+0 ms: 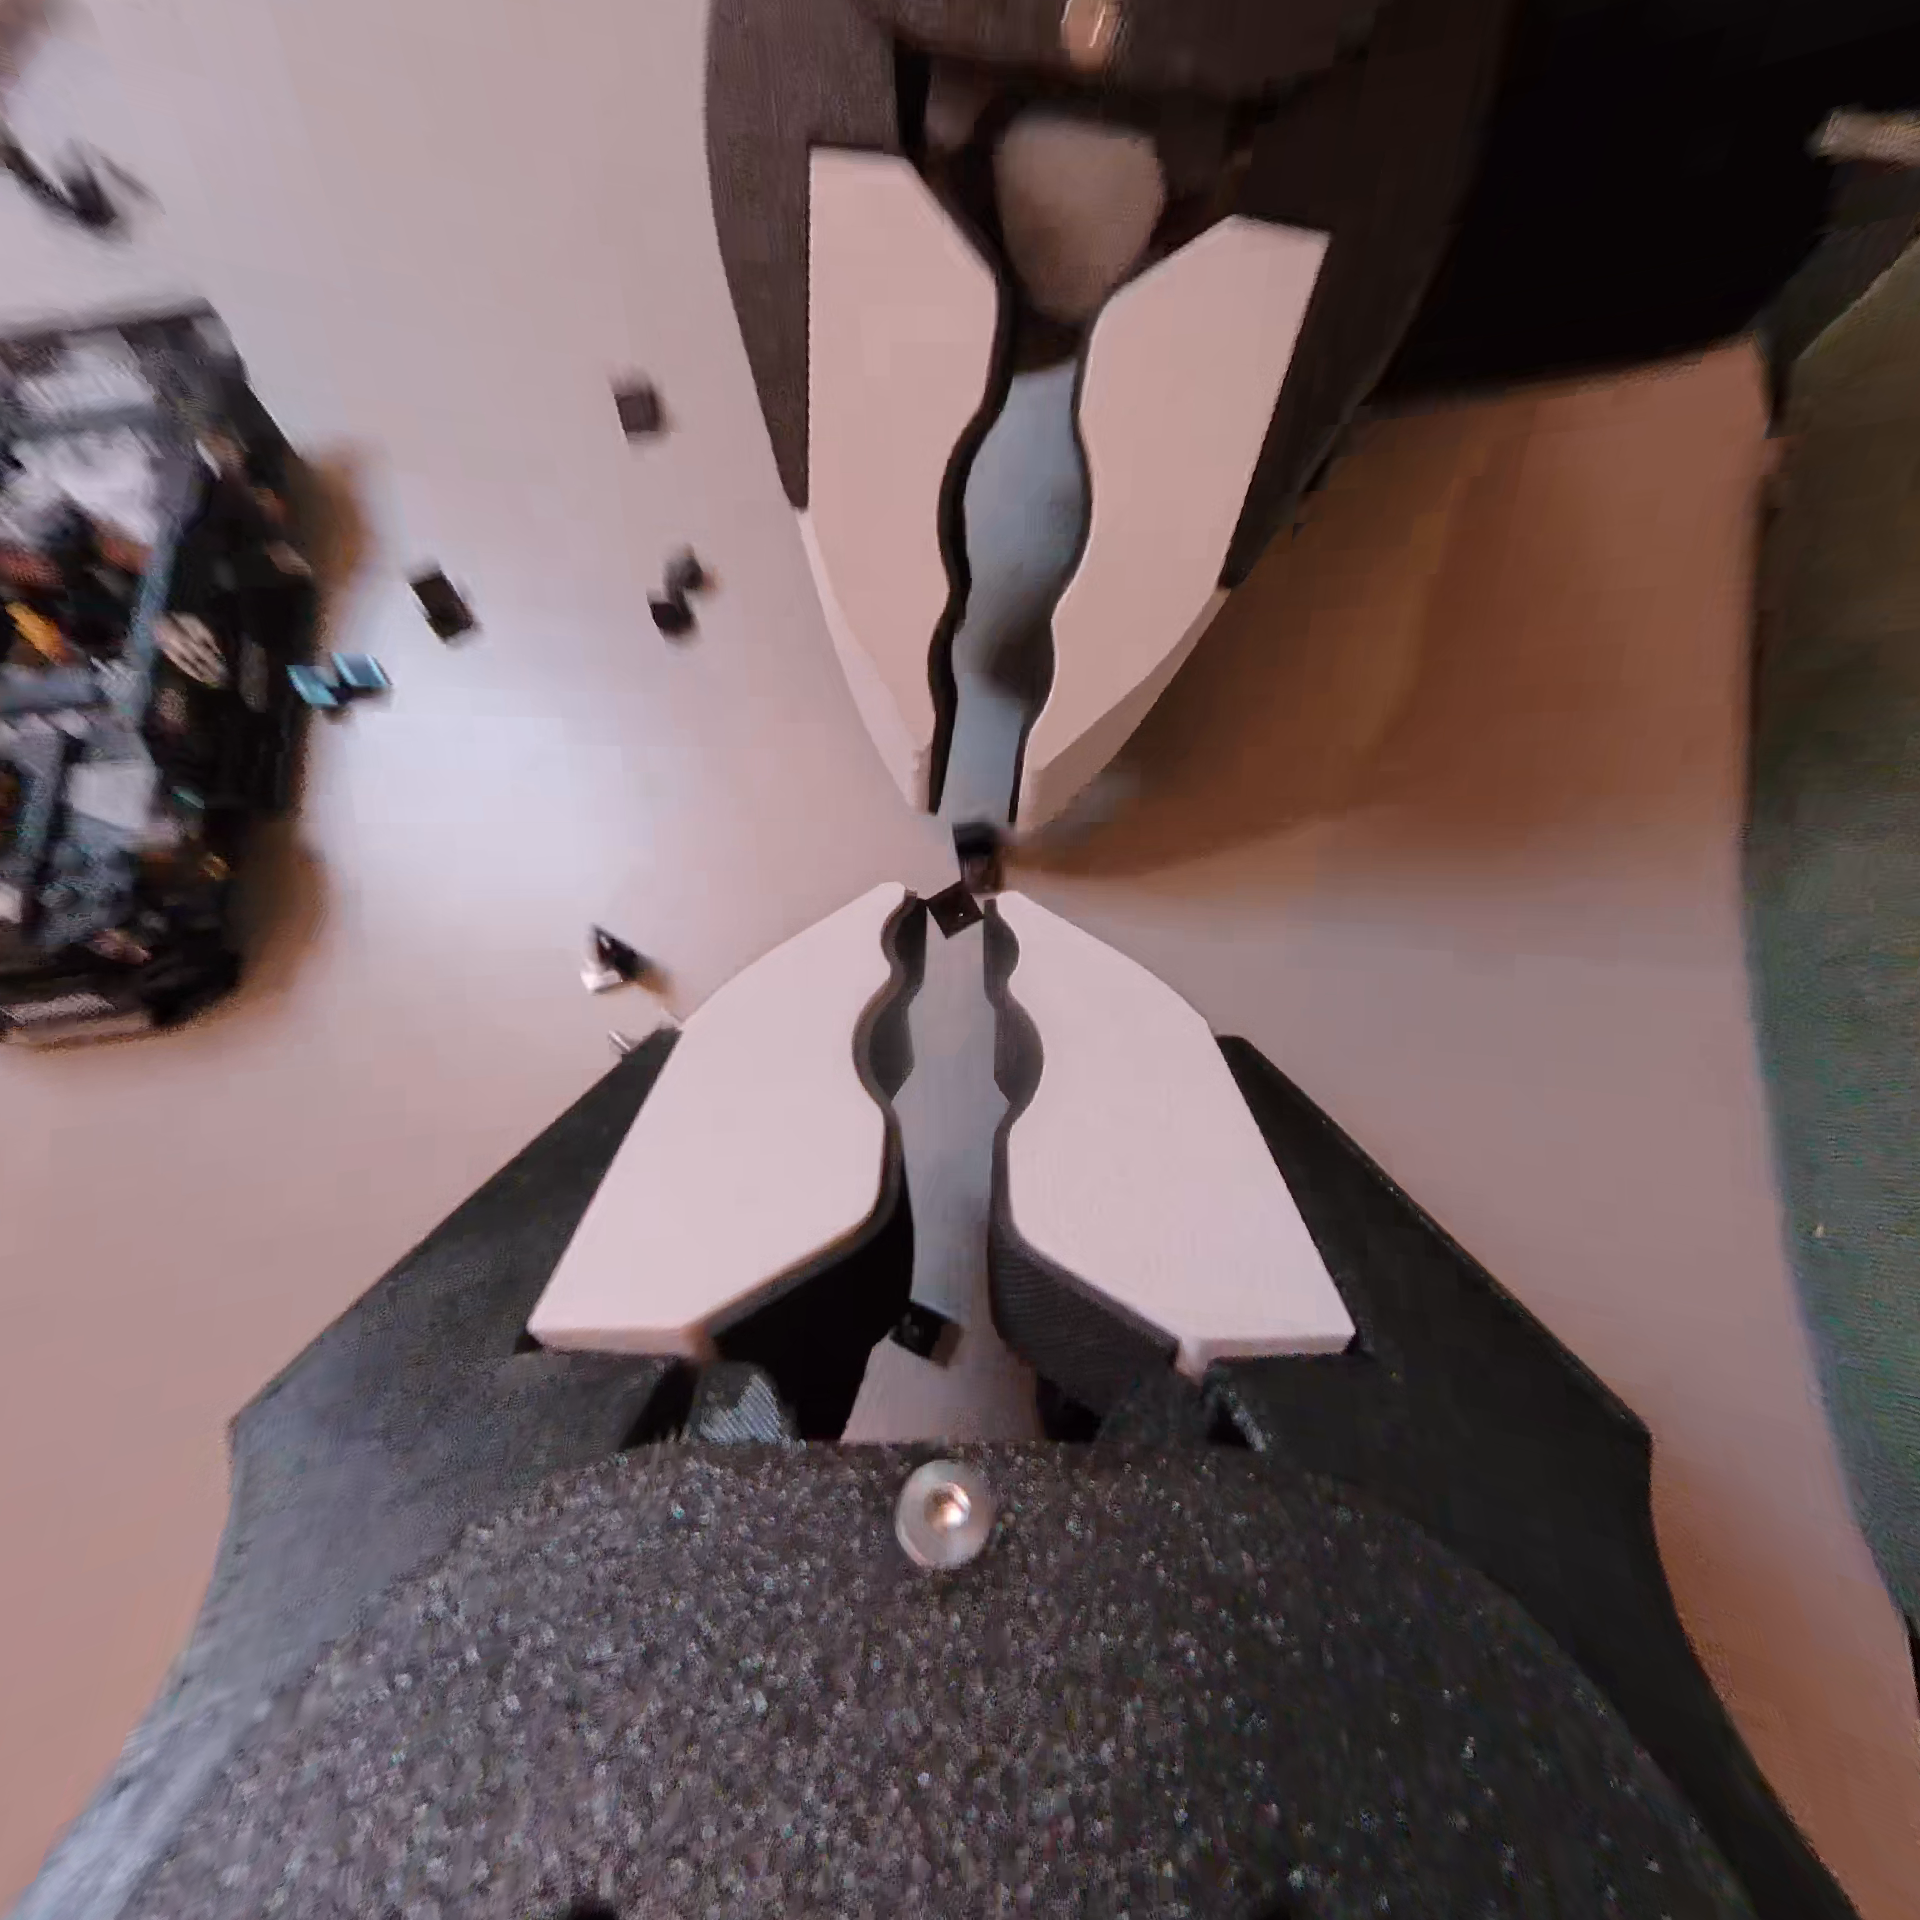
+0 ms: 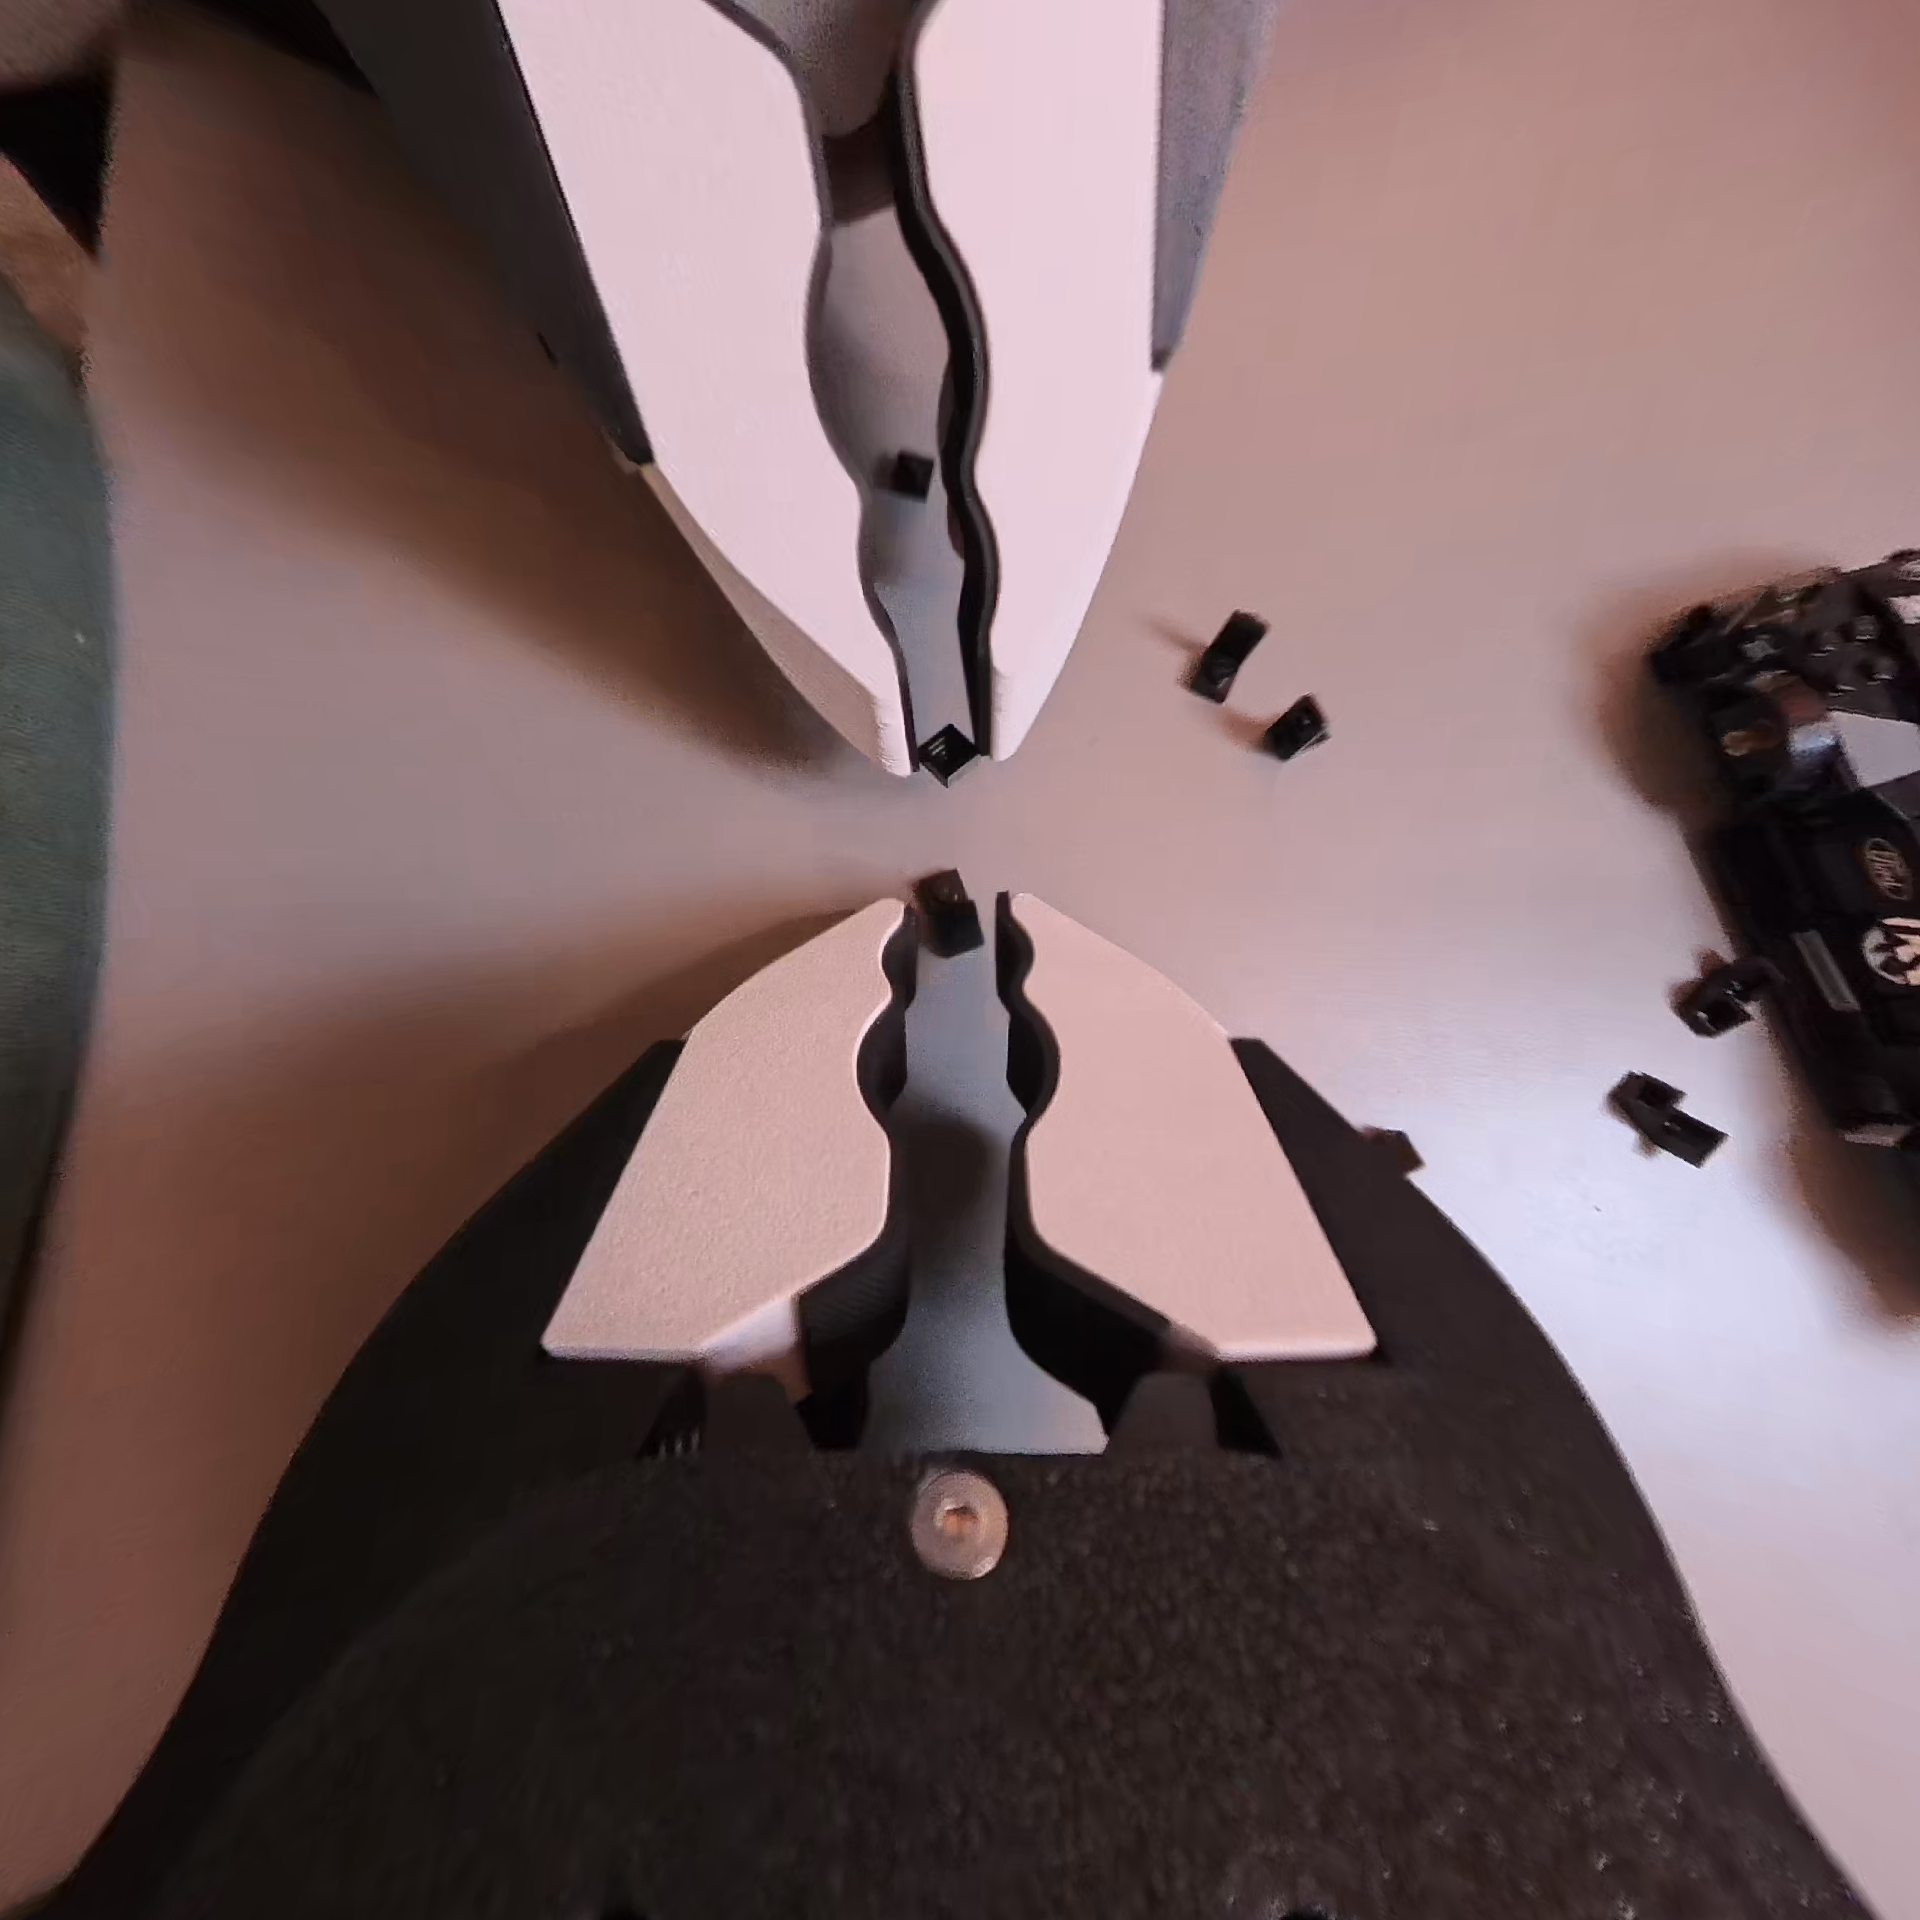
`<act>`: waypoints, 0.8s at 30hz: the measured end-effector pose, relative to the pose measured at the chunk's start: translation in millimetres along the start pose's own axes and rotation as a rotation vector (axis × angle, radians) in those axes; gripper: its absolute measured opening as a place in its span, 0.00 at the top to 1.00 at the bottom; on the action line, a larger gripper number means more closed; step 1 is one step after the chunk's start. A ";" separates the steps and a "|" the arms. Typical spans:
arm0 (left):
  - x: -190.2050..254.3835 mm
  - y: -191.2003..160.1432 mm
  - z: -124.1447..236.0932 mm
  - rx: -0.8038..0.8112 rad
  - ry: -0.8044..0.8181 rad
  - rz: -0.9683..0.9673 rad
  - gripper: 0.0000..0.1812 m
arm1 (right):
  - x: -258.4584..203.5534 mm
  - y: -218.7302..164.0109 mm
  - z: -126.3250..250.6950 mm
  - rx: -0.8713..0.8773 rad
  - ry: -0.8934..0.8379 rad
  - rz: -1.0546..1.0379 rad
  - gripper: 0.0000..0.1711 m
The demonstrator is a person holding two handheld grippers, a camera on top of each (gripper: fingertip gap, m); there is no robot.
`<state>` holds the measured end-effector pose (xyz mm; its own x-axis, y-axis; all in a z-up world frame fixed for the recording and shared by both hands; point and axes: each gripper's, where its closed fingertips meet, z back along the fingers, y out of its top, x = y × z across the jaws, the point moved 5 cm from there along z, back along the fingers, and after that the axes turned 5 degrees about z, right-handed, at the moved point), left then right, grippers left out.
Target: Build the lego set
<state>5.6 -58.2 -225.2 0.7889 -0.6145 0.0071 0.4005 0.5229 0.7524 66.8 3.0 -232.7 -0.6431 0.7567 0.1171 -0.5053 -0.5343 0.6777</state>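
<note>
left gripper (image 1: 951, 914) pinches a tiny black brick (image 1: 954, 916) at its tips; right gripper (image 2: 951, 914) likewise grips its own small black piece (image 2: 951, 925). held nose to nose above the table (image 2: 1455, 416), apparently to press both together. half-built black car (image 2: 1808, 852) waits aside.

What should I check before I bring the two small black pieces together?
1. Left tool grips its small black piece at the tips: ok.
2. Right tool grips its own black piece: ok.
3. Tools face tip to tip, pieces close: ok.
4. Pieces joined: cannot tell; touching in the left wrist view, apart in the right wrist view.
5. Studs lined up: cannot tell, too small.
6. Loose black bricks and the car model lie off to the side: ok.
</note>
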 end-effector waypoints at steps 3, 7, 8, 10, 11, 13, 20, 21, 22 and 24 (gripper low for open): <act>1.5 18.6 16.3 0.204 0.032 -0.075 0.94 | 3.7 11.7 15.0 0.157 0.036 -0.101 0.91; 4.4 37.8 35.3 0.425 0.100 -0.155 0.94 | 5.0 33.6 37.8 0.450 0.210 -0.330 0.88; 6.0 41.9 39.8 0.474 0.123 -0.183 0.94 | 6.2 38.3 43.5 0.528 0.259 -0.396 0.88; 9.5 48.5 48.1 0.551 0.180 -0.253 0.94 | 8.9 45.7 53.1 0.667 0.365 -0.536 0.88; 11.5 50.8 51.0 0.577 0.206 -0.287 0.94 | 10.0 48.5 56.8 0.728 0.416 -0.601 0.88; 13.6 53.5 55.0 0.608 0.263 -0.345 0.94 | 12.7 51.3 60.5 0.814 0.491 -0.714 0.89; 19.1 53.9 54.3 0.603 0.350 -0.468 0.94 | 8.1 54.1 51.2 0.848 0.615 -0.838 0.91; 19.3 53.5 53.5 0.596 0.360 -0.481 0.94 | 7.6 54.6 51.5 0.857 0.640 -0.851 0.92; 19.7 53.4 53.5 0.597 0.368 -0.492 0.94 | 7.5 54.6 51.0 0.859 0.652 -0.860 0.92; 20.5 53.2 53.4 0.594 0.375 -0.508 0.94 | 7.1 54.3 49.9 0.855 0.650 -0.860 0.95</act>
<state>18.2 -74.5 -149.9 0.7241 -0.4000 -0.5618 0.5187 -0.2210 0.8259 63.5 -1.8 -158.9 -0.5814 0.2906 -0.7599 -0.5218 0.5834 0.6224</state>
